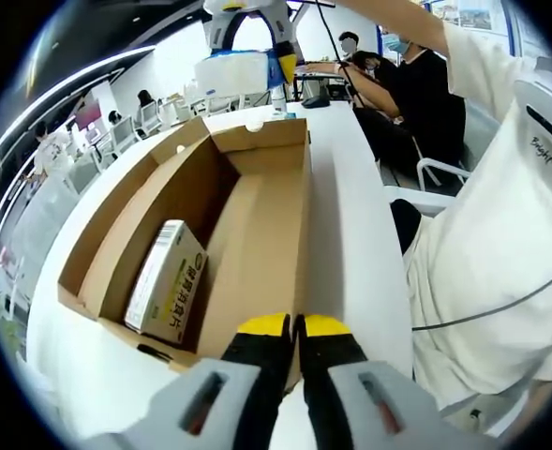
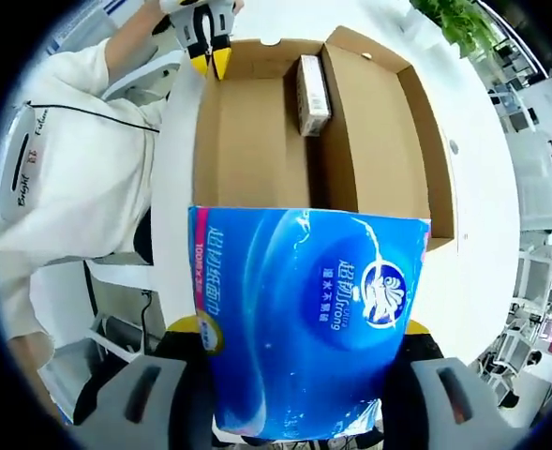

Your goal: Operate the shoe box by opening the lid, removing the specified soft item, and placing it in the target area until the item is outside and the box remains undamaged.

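The brown cardboard shoe box (image 1: 257, 136) lies open on a white table, its lid folded flat beside it. Inside rests a small white and yellow carton (image 1: 168, 281). My left gripper (image 1: 294, 328) is shut, its yellow tips pinching the thin side wall at the box's near end. In the right gripper view the same box (image 2: 247, 141), carton (image 2: 311, 92) and left gripper (image 2: 211, 58) show from the opposite end. My right gripper (image 2: 304, 328) is shut on a soft blue tissue pack (image 2: 304, 319), held above the box's end. That pack (image 1: 231, 73) shows beyond the box's far end.
A person in a white shirt (image 1: 482, 244) stands close along the table's (image 1: 350, 187) long side. Other people sit at the far end (image 1: 416, 84). A white chair (image 2: 116, 281) stands below the table edge. Bare tabletop (image 2: 482, 187) runs beside the lid.
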